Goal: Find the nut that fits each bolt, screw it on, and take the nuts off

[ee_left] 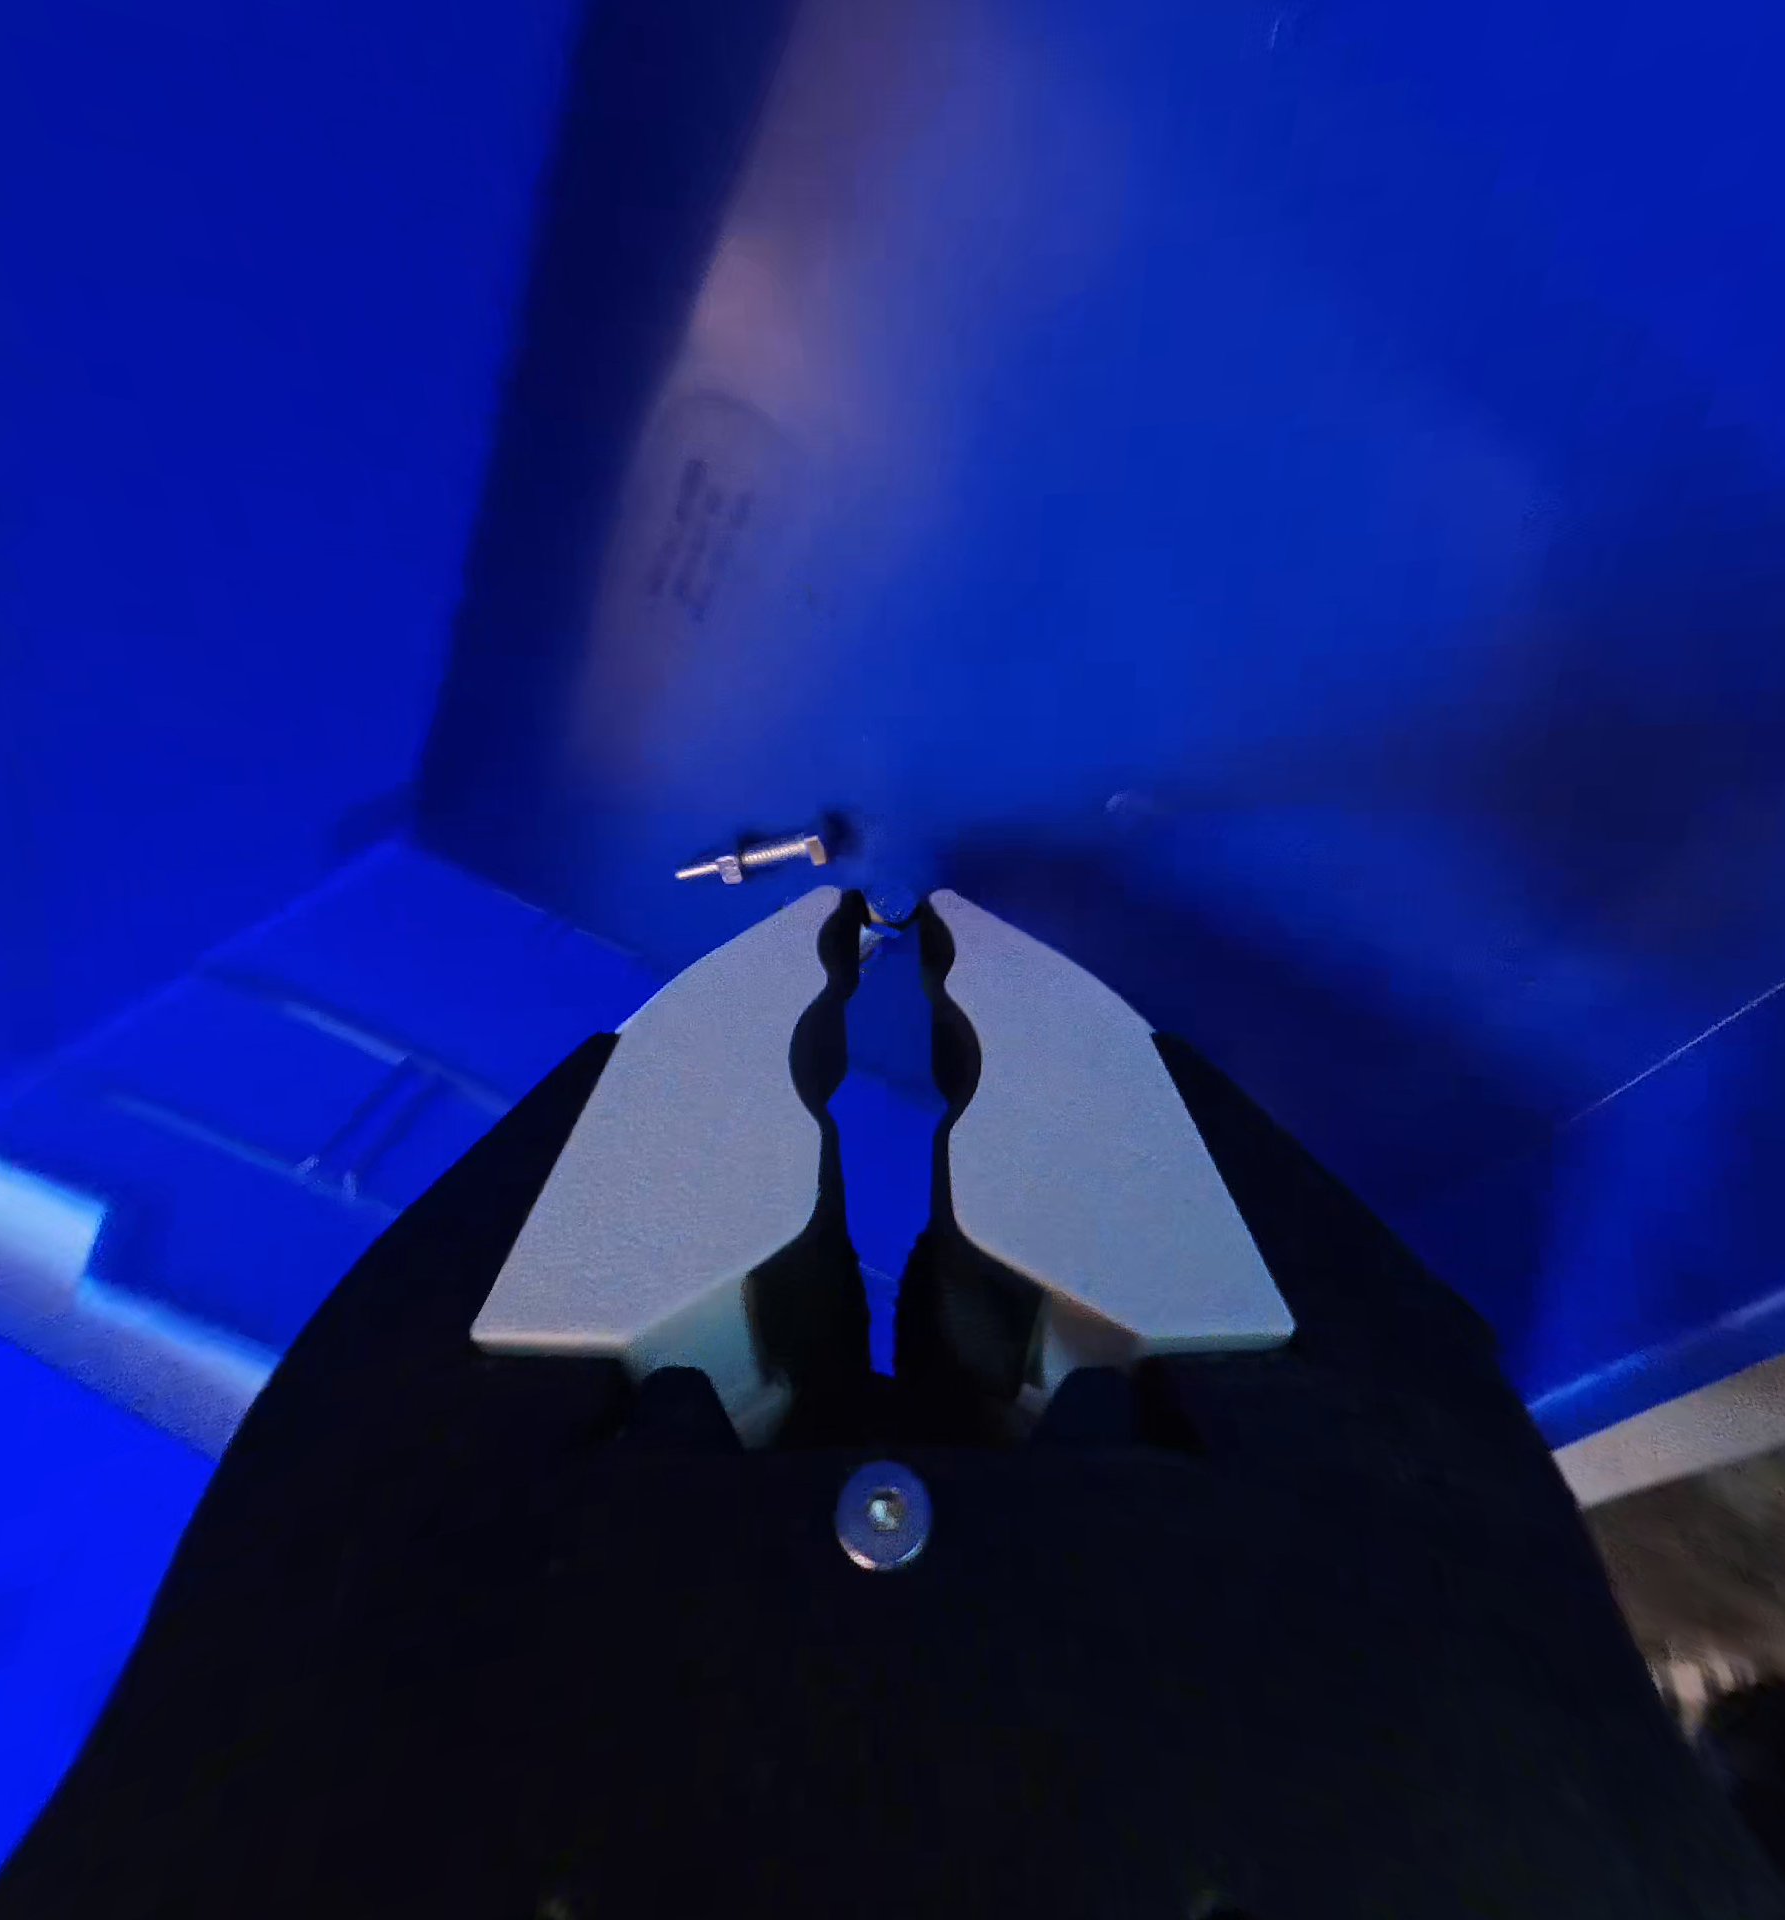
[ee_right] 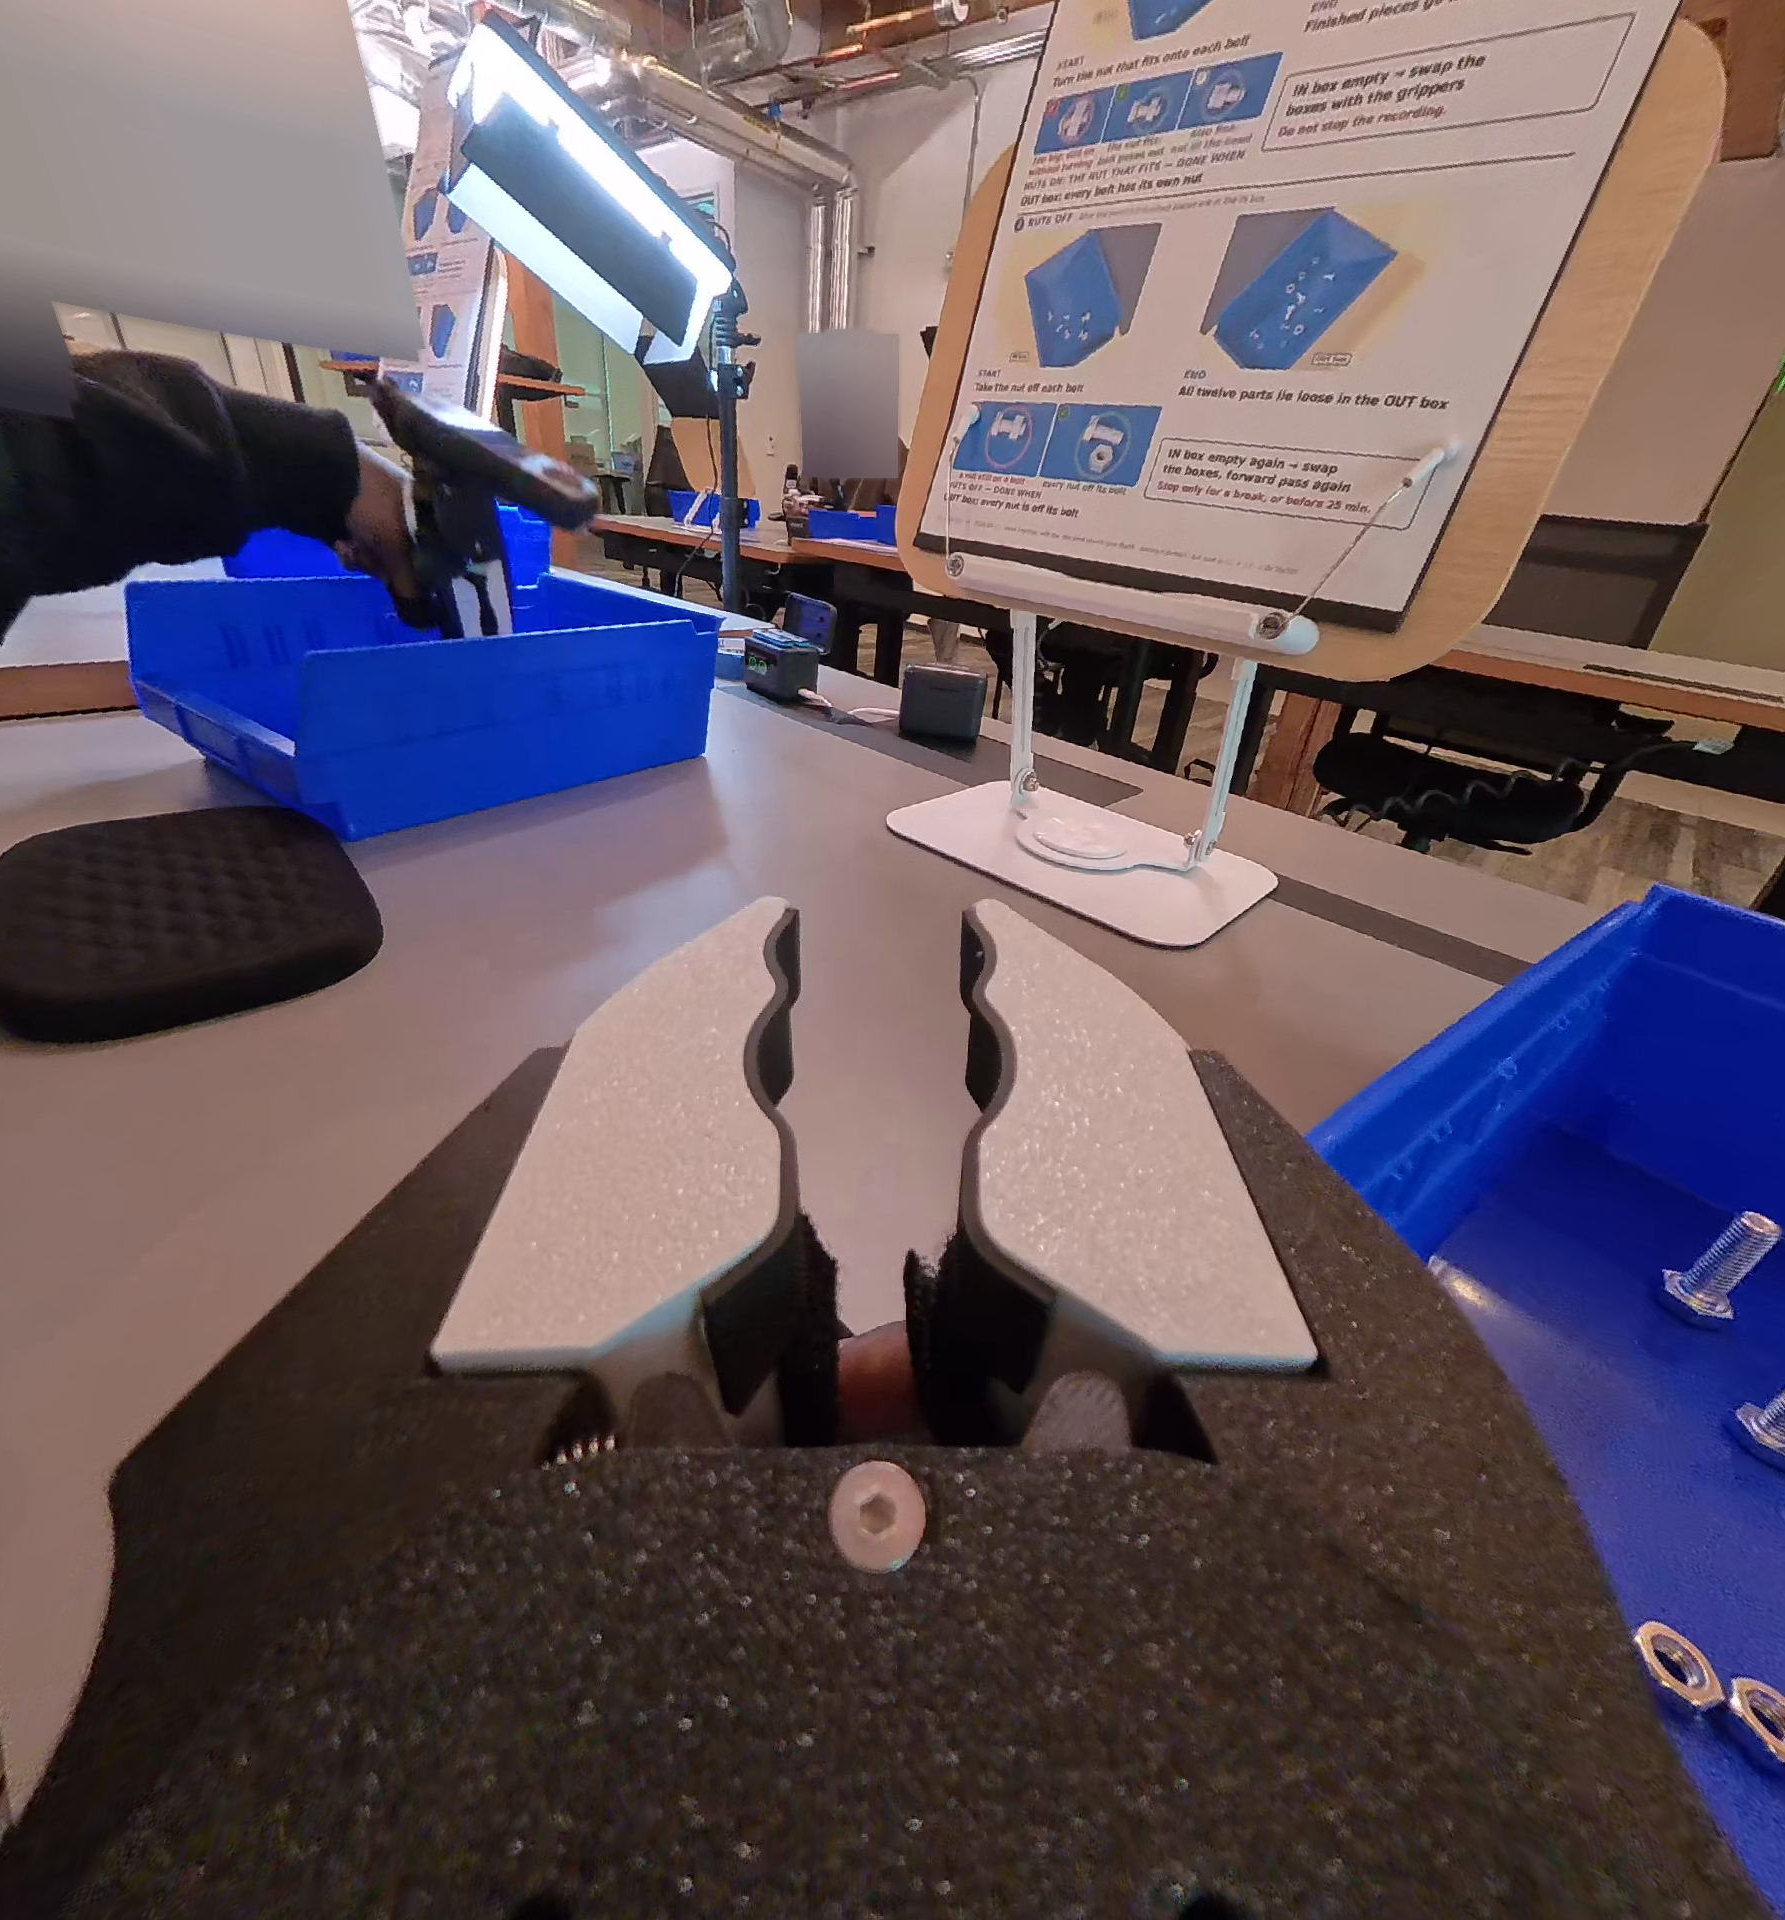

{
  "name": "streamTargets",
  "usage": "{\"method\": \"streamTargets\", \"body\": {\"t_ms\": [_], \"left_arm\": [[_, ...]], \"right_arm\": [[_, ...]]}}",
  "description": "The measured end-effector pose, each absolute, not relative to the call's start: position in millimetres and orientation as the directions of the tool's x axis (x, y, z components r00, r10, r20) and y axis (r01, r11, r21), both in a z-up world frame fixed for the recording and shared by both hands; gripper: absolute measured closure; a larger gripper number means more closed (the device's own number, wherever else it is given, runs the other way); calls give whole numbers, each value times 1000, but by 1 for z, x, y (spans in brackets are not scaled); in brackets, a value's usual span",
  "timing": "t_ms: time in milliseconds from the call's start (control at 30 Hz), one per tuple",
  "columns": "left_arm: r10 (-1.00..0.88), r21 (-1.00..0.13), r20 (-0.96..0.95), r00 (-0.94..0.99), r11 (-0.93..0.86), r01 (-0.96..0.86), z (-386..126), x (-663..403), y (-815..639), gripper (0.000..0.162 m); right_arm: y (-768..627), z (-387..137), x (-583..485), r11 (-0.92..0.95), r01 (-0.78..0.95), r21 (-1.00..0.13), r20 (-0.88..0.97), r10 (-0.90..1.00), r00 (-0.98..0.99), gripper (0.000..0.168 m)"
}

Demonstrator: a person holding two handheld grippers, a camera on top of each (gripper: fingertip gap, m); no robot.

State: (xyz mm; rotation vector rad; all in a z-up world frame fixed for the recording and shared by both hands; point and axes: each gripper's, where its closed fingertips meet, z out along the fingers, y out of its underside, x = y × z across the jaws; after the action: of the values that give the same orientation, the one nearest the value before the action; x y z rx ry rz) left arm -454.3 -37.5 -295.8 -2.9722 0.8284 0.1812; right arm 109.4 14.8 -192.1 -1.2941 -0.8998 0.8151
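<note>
My left gripper (ee_left: 886, 912) is down inside a blue bin (ee_left: 244, 520), its tips shut on a small metal part (ee_left: 880, 923); I cannot tell whether it is a bolt or a nut. A thin bolt with a nut on it (ee_left: 753, 857) lies on the bin floor just left of the tips. In the right wrist view that bin (ee_right: 431, 707) stands far left with the left gripper (ee_right: 462, 520) reaching into it. My right gripper (ee_right: 880, 935) is open and empty above the grey table. A second blue bin (ee_right: 1594, 1039) at the right holds bolts (ee_right: 1719, 1273) and nuts (ee_right: 1776, 1725).
A black padded mat (ee_right: 171, 920) lies at the left of the table. An instruction board on a white stand (ee_right: 1085, 862) stands ahead of my right gripper. A light panel (ee_right: 587, 187) and small dark devices (ee_right: 940, 701) sit at the back. Some 60 centimeters of space lies between my two pairs of fingers.
</note>
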Motion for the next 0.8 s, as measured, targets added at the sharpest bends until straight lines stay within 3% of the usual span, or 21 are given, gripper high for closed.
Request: {"method": "streamTargets", "body": {"t_ms": [133, 267, 433, 500, 633, 733, 800], "left_arm": [[-407, -372, -162, 899, -819, -438, -249, -424, -19, 151], [-277, -740, -140, 951, -608, -286, -193, -381, -5, 151], [-240, -944, -46, 970, -307, -121, -145, -326, -15, 152], [-280, -984, 75, 957, -178, 25, -126, -297, -22, 152], [-404, -959, 279, 871, -78, 271, -113, -241, -37, 152], [-502, -877, 443, 742, -74, 474, -109, -206, -44, 152], [-598, -761, 569, 565, -124, 636, -104, -180, -51, 152]], "right_arm": [[14, -195, 105, 101, -4, -995, 89, 901, 425, 139], [13, -196, 101, 104, 6, -995, 97, 902, 421, 139], [11, -198, 95, 108, 24, -994, 108, 905, 411, 139], [8, -196, 90, 115, 23, -993, 115, 909, 402, 139], [1, -191, 77, 137, 16, -990, 133, 919, 370, 139], [-7, -187, 65, 155, 13, -988, 150, 930, 335, 140], [-15, -182, 55, 165, -8, -986, 155, 939, 306, 140]]}}
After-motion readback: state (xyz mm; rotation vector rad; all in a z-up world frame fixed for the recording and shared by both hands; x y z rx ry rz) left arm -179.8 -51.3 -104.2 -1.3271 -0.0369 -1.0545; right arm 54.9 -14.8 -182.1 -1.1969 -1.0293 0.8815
